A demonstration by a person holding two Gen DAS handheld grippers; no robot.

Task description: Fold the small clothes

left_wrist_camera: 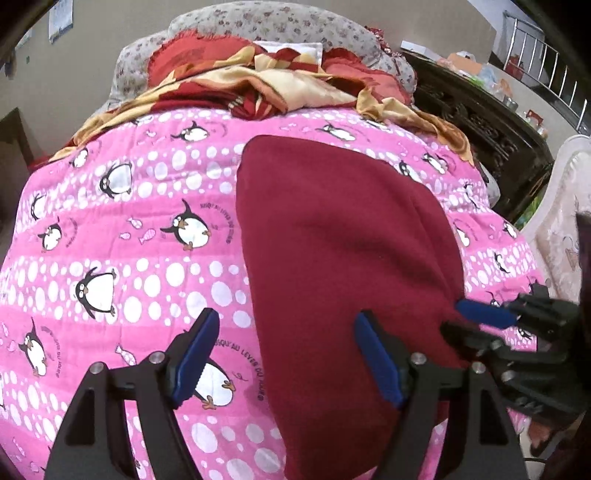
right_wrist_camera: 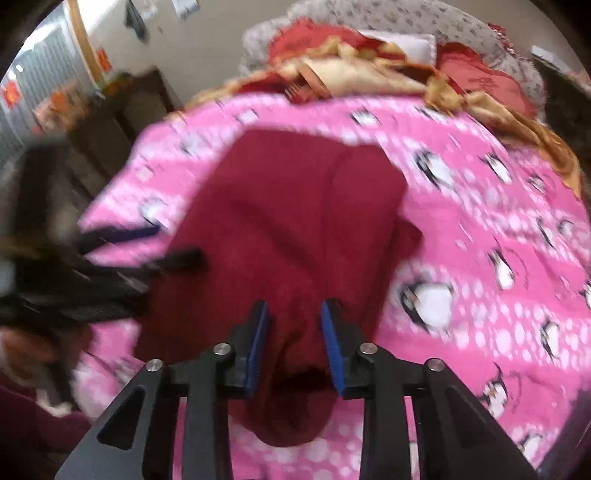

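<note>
A dark red garment [left_wrist_camera: 332, 258] lies spread lengthwise on a pink penguin-print quilt [left_wrist_camera: 129, 221]. My left gripper [left_wrist_camera: 288, 325] is open wide, straddling the garment's left near edge, one blue finger over the quilt and one over the cloth. My right gripper [left_wrist_camera: 465, 317] reaches in from the right at the garment's right edge. In the blurred right wrist view the right gripper [right_wrist_camera: 293, 310] is open above the near end of the garment [right_wrist_camera: 288, 221], holding nothing. The left gripper [right_wrist_camera: 173, 243] shows there at the cloth's left edge.
A heap of red and gold blankets [left_wrist_camera: 266, 85] and a floral pillow [left_wrist_camera: 258, 26] lie at the far end of the bed. A dark carved cabinet [left_wrist_camera: 491, 122] stands at the right, with a pale upholstered bed end [left_wrist_camera: 561, 206] beside it.
</note>
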